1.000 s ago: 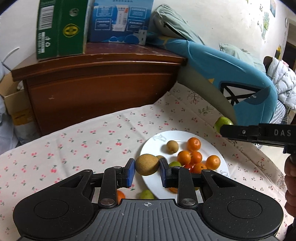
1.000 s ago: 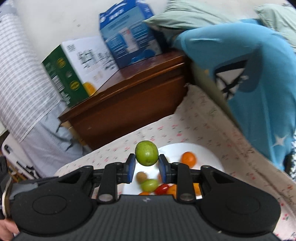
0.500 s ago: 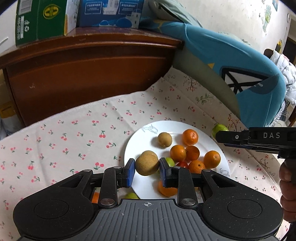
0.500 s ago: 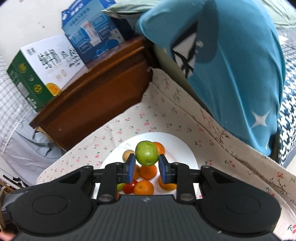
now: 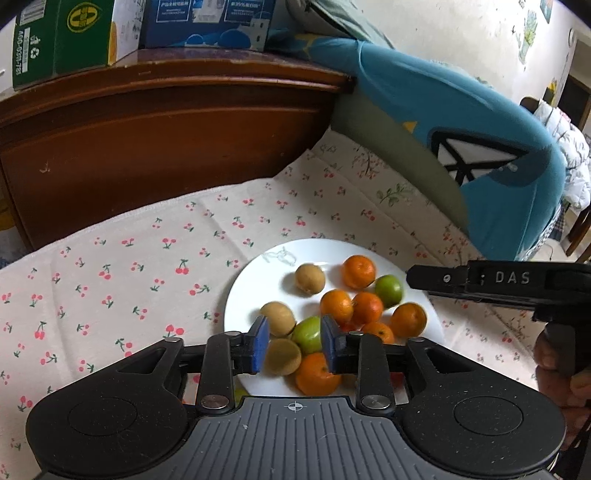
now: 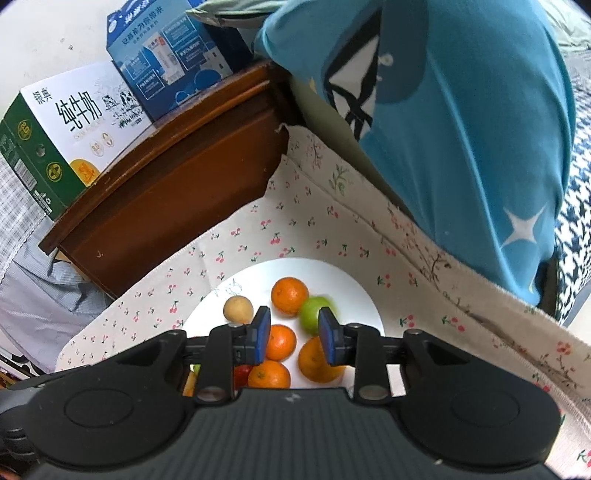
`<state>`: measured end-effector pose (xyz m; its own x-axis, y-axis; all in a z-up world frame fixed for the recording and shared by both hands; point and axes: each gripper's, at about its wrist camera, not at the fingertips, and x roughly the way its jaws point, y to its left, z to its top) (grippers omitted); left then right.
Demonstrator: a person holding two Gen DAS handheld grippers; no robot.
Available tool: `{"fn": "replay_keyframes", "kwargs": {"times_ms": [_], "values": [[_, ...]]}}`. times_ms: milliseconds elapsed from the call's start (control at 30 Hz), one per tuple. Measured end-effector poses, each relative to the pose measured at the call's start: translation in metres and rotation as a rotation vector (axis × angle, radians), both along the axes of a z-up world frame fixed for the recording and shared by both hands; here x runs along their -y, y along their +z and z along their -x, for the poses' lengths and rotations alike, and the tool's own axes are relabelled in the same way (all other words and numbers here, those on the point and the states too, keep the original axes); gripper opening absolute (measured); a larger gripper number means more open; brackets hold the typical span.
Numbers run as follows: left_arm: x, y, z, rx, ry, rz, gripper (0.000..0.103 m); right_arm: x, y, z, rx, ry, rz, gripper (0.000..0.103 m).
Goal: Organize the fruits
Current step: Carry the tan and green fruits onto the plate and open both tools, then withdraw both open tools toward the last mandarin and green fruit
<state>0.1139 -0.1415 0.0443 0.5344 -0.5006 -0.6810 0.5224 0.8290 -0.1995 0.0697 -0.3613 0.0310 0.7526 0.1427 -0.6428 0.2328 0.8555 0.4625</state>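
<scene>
A white plate on the cherry-print cloth holds several oranges, brown kiwis and green fruits. My left gripper is open just above the plate's near side; a brown kiwi lies loose below its blue pads beside a green fruit. My right gripper is open over the plate. A blurred green fruit lies on the plate just beyond its pads, next to an orange. The right gripper's body shows at the right of the left wrist view.
A brown wooden cabinet stands behind the cloth, with a green carton and a blue carton on top. A blue and green cushion lies to the right. The cloth extends left of the plate.
Both grippers came down over the plate and opened. The left let go of the brown kiwi and the right let go of the green fruit; both fruits now lie on the plate.
</scene>
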Motion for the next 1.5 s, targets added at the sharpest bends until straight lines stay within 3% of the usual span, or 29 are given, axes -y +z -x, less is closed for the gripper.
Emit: {"fn": "replay_keyframes", "kwargs": {"times_ms": [100,200,300,467,833,1167,1500], "values": [[-0.004,0.013,0.003,0.04,0.021,0.023,0.052,-0.001,0.005,0.001,0.018,0.007,0.006,0.03],[-0.01,0.026,0.005,0.055,0.034,0.043,0.053,-0.005,0.01,0.005,0.043,0.021,0.016,0.03],[-0.023,0.039,0.009,0.069,0.063,0.051,0.062,-0.009,0.015,0.009,0.059,0.04,0.004,0.03],[-0.044,0.053,0.016,0.11,0.11,0.023,0.063,-0.025,0.019,0.016,0.069,0.079,0.01,0.03],[-0.076,0.049,0.023,0.065,0.173,-0.022,0.064,-0.072,0.014,0.031,0.047,0.193,0.017,0.03],[-0.087,0.033,0.021,0.047,0.149,-0.092,0.064,-0.116,0.003,0.043,0.014,0.241,0.02,0.03],[-0.097,0.018,0.005,0.014,0.123,-0.142,0.064,-0.15,-0.018,0.027,-0.037,0.254,0.006,0.03]]}}
